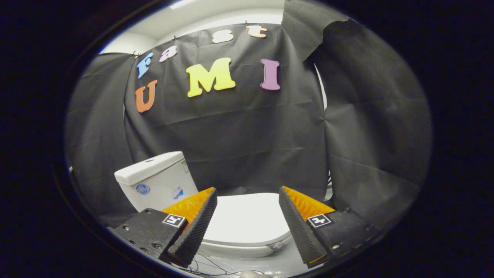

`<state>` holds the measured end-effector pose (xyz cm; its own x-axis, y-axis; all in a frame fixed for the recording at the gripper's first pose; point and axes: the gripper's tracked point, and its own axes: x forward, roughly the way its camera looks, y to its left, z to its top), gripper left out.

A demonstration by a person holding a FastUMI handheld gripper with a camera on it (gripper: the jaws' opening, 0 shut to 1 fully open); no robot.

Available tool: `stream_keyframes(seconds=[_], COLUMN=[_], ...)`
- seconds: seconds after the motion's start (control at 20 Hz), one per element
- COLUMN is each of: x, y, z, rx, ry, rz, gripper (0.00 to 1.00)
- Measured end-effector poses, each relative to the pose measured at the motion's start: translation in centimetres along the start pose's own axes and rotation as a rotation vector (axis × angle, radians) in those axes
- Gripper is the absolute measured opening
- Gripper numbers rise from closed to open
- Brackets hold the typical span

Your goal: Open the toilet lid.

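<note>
A white toilet stands below the booth's black cloth wall. Its lid (pixel 247 218) lies flat and closed over the bowl, seen between and just beyond my fingers. The white tank (pixel 156 179) rises behind it, past the left finger. My gripper (pixel 247 191) is open, its fingers spread wide above the lid with nothing between them. The lid's front rim (pixel 247 247) shows below the fingertips. I cannot tell whether either finger touches the lid.
Black cloth (pixel 239 131) hangs close behind the tank, and another cloth panel (pixel 374 135) hangs to the right of the toilet. Thin cables (pixel 204 266) lie on the pale floor in front of the bowl.
</note>
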<state>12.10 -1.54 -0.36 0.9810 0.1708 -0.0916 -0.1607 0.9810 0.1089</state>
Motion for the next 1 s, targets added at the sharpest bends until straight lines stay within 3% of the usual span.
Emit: stream_keyframes(seconds=[0.25, 0.6, 0.85, 1.0], x=[2.5, 4.5, 5.1, 5.5], y=[-2.3, -6.6, -8.8, -9.7], z=[-4.8, -12.7, -18.3, -21.2], rx=[0.108, 0.289, 0.582, 0.695], ry=[0.090, 0.246, 0.383, 0.438], rz=[0.022, -0.025, -0.031, -0.037], gripper=[1.00, 0.99, 0.99, 0.98])
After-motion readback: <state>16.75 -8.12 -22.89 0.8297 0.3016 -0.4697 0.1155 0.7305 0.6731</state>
